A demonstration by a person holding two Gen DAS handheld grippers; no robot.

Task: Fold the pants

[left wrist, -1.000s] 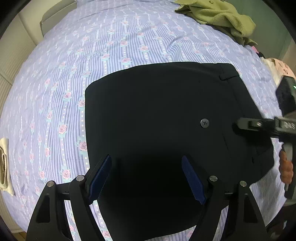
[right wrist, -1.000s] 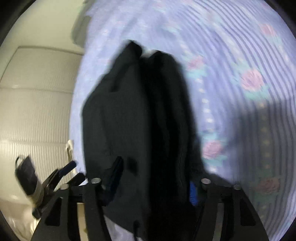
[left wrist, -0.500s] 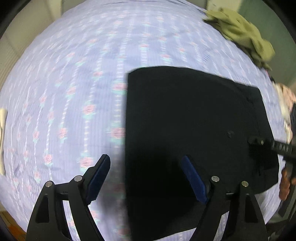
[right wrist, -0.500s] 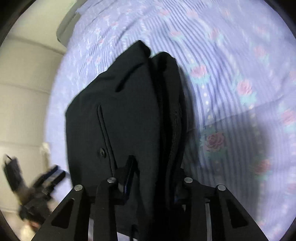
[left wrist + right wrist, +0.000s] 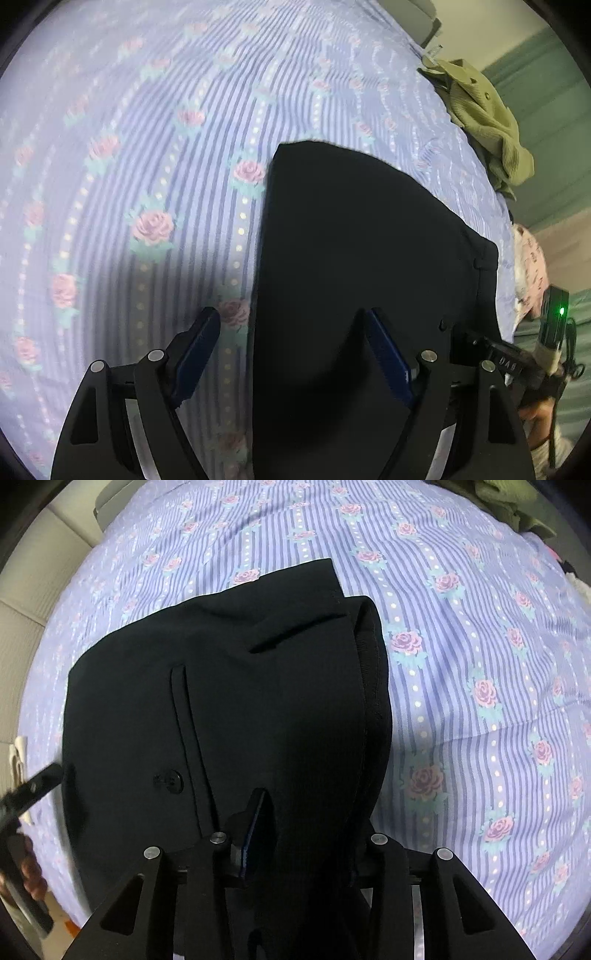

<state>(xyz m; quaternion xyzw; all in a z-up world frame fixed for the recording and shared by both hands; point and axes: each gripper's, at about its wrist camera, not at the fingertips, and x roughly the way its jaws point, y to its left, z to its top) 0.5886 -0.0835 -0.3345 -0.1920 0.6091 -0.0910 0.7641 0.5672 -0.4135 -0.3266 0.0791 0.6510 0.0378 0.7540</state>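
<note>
Black folded pants (image 5: 351, 240) lie on a bed with a lilac rose-print sheet (image 5: 147, 147). My left gripper (image 5: 291, 332) is open and points down over the pants' left edge, one pad over the sheet, the other over the cloth. In the right wrist view the pants (image 5: 229, 686) show a back pocket with a button (image 5: 173, 779). My right gripper (image 5: 306, 805) is shut on a bunched fold at the waist side; its jaws are opening slightly, and cloth hides the right finger. Each gripper shows in the other's view: the right gripper (image 5: 502, 360) and the left gripper (image 5: 29, 786).
An olive-green garment (image 5: 480, 110) lies at the bed's far right edge, and a pink printed cloth (image 5: 528, 266) sits below it. A pale cloth (image 5: 18, 753) hangs at the bed's left side. A cream padded wall runs beyond the sheet (image 5: 480, 627).
My left gripper has slid from the middle of the pants to their left edge and rolled. My right gripper's jaws have narrowed onto the waist fold.
</note>
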